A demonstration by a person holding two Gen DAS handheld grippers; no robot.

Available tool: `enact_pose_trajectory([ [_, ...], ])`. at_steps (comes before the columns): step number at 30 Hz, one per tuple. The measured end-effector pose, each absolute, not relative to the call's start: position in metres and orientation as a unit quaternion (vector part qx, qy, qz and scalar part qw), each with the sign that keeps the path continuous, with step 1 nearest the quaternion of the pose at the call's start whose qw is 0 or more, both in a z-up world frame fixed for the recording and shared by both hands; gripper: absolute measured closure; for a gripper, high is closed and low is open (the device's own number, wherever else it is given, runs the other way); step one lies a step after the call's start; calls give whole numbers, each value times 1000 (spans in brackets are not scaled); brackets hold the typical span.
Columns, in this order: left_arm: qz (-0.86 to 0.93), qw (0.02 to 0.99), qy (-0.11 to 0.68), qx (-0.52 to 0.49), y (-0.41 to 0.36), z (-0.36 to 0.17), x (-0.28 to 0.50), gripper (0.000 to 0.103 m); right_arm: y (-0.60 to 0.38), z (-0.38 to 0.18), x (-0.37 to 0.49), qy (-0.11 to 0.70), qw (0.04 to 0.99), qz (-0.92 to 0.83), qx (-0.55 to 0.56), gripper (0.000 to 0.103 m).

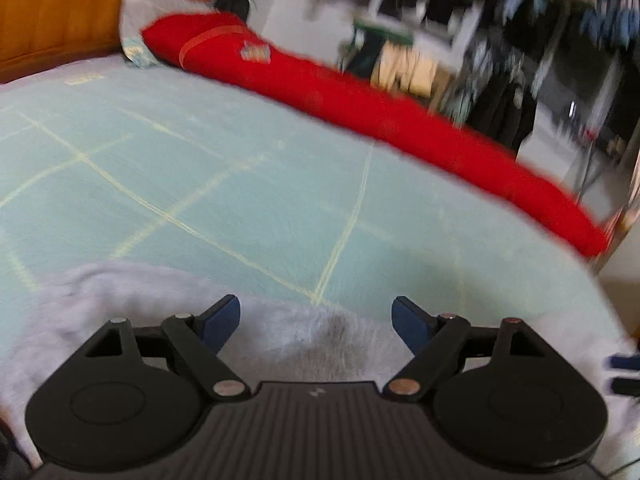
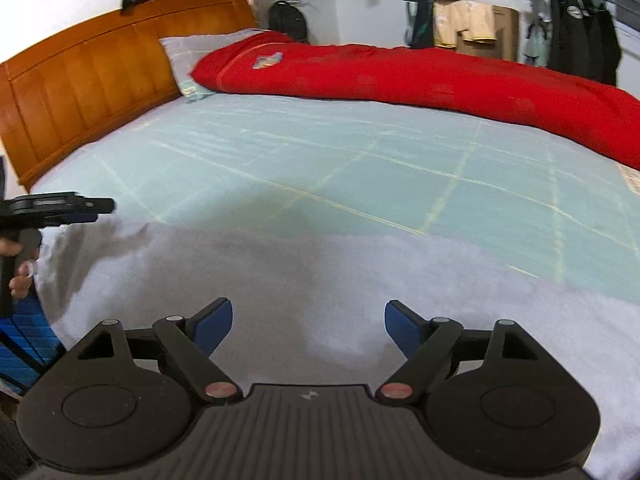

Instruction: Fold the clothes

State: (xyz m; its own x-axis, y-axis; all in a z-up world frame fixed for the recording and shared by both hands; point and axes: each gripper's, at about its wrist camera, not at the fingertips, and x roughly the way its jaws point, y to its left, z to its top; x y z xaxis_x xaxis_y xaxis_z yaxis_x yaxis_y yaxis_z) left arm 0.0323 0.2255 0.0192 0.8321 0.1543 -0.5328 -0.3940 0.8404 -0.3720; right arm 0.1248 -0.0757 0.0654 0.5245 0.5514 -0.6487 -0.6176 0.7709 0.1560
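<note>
A pale grey garment (image 2: 304, 272) lay spread flat on the near part of the bed, over a light green sheet (image 2: 360, 160) crossed by thin yellowish lines. In the left wrist view the same garment (image 1: 304, 332) showed under the tool, with a darker patch just ahead of the fingers.

The left gripper (image 1: 316, 320) hung above the cloth with its blue-padded jaws spread wide and nothing between them. The right gripper (image 2: 308, 322) was likewise wide open over the garment, gripping nothing. From the right wrist view the left gripper (image 2: 60, 208) appeared at the left edge, held by a hand (image 2: 18, 268) beside the garment's left edge.

A long red quilt (image 2: 440, 76) lay rolled along the far side of the bed, its end resting against a grey pillow (image 2: 192, 52) by the wooden headboard (image 2: 88, 72). Beyond the bed hung dark clothes (image 2: 580, 32) and stood cardboard boxes (image 2: 480, 24). The left wrist view was blurred
</note>
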Motion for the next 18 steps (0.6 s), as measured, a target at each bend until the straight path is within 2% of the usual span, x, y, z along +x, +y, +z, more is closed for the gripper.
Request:
enact_pose_trajectory([
  [5, 234, 909, 192, -285, 245, 22, -44, 20, -37, 70, 134, 353, 850, 388, -53, 15],
  [9, 289, 865, 162, -377, 269, -9, -83, 20, -6, 74, 139, 355, 834, 418, -67, 14],
  [15, 263, 799, 120, -527, 291, -77, -100, 20, 38, 79, 138, 356, 814, 445, -112, 13],
  [18, 230, 792, 107, -555, 292, -93, -89, 20, 55, 81, 136, 357, 805, 456, -130, 13],
])
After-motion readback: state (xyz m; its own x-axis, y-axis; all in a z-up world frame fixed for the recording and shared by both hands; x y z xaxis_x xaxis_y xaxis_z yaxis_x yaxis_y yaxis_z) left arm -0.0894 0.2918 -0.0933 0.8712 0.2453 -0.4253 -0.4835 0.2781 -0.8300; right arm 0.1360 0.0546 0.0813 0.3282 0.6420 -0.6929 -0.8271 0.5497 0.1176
